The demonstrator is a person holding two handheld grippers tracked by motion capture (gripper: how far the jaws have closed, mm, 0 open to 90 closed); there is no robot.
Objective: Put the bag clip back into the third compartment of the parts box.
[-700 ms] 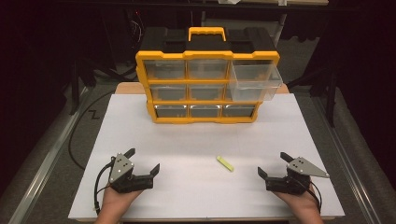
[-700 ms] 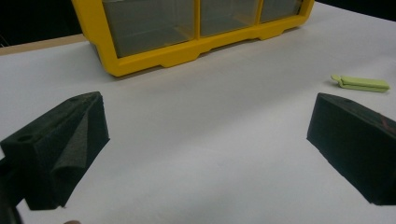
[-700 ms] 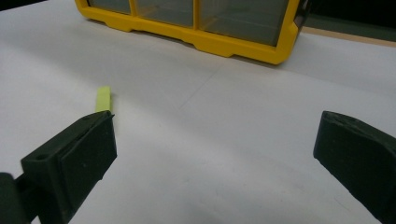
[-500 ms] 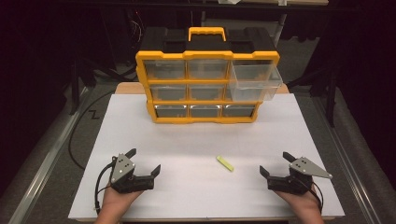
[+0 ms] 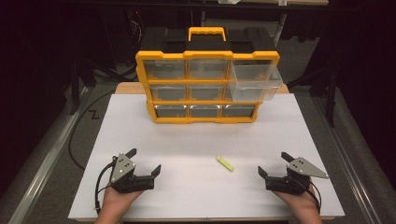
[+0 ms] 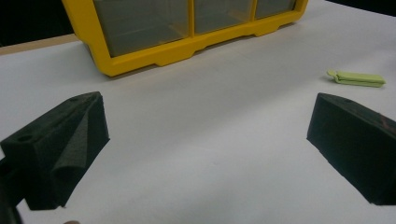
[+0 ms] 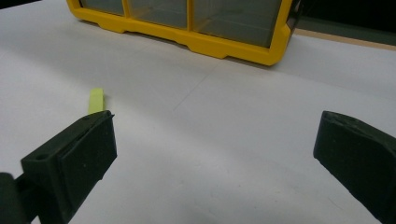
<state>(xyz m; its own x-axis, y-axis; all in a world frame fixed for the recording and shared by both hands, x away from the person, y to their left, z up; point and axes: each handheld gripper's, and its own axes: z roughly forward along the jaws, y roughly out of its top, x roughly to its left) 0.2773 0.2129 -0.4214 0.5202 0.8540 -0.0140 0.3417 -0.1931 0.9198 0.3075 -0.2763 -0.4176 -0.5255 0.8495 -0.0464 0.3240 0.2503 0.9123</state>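
Note:
A small pale green clip (image 5: 224, 163) lies flat on the white table top (image 5: 196, 135), between my two grippers. My left gripper (image 5: 144, 160) rests near the front left edge, open, nothing between its jaws. In the left gripper view the gripper (image 6: 208, 107) faces the yellow organizer (image 6: 187, 46), with the clip (image 6: 357, 78) off to the right. My right gripper (image 5: 273, 163) sits at the front right, also open and empty. In the right gripper view the gripper (image 7: 215, 126) has the clip (image 7: 95, 100) just beyond its left jaw.
A yellow organizer (image 5: 208, 84) with clear drawers and a black top stands at the back of the table. Its upper right drawer (image 5: 254, 81) is pulled out. A black cable (image 5: 81, 135) trails off the table's left side.

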